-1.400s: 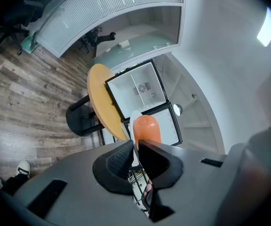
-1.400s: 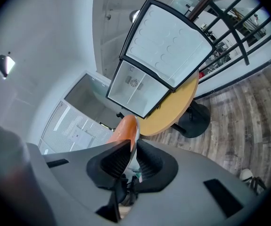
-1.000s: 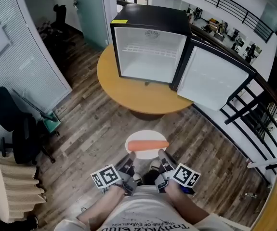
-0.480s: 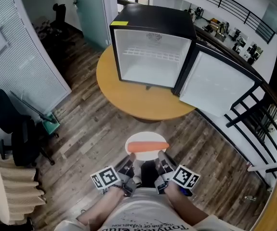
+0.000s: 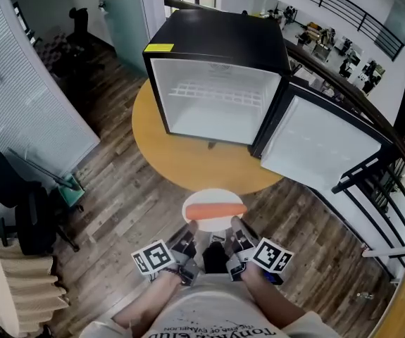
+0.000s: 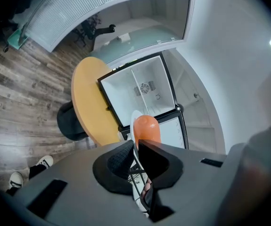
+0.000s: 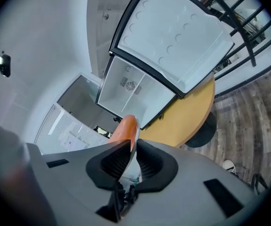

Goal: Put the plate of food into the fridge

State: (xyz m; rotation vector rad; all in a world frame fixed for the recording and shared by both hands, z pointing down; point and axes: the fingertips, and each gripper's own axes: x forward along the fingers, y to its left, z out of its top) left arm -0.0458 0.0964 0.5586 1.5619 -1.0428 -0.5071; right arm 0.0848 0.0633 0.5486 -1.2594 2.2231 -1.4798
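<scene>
A white plate [image 5: 214, 220] carries a long orange piece of food [image 5: 215, 210]; it hangs level over the wooden floor, just short of the round table [image 5: 181, 157]. My left gripper [image 5: 191, 232] is shut on the plate's near left rim and my right gripper [image 5: 236, 229] on its near right rim. The left gripper view shows the plate's rim [image 6: 134, 121] pinched between the jaws, with the food [image 6: 146, 128] beyond. Likewise the right gripper view has the rim clamped and the food [image 7: 125, 128] above it. On the table ahead stands the black fridge [image 5: 216, 41], its door [image 5: 322, 150] swung open to the right.
A wire shelf [image 5: 216, 92] sits high inside the white fridge interior. A black railing [image 5: 375, 182] runs along the right. A black office chair [image 5: 26, 213] and a beige ribbed object [image 5: 5, 280] stand at the left. The table has a dark pedestal [image 6: 71, 121].
Both grippers have carried the plate towards the table, and the fridge now looks larger and closer. The grip on the plate is unchanged.
</scene>
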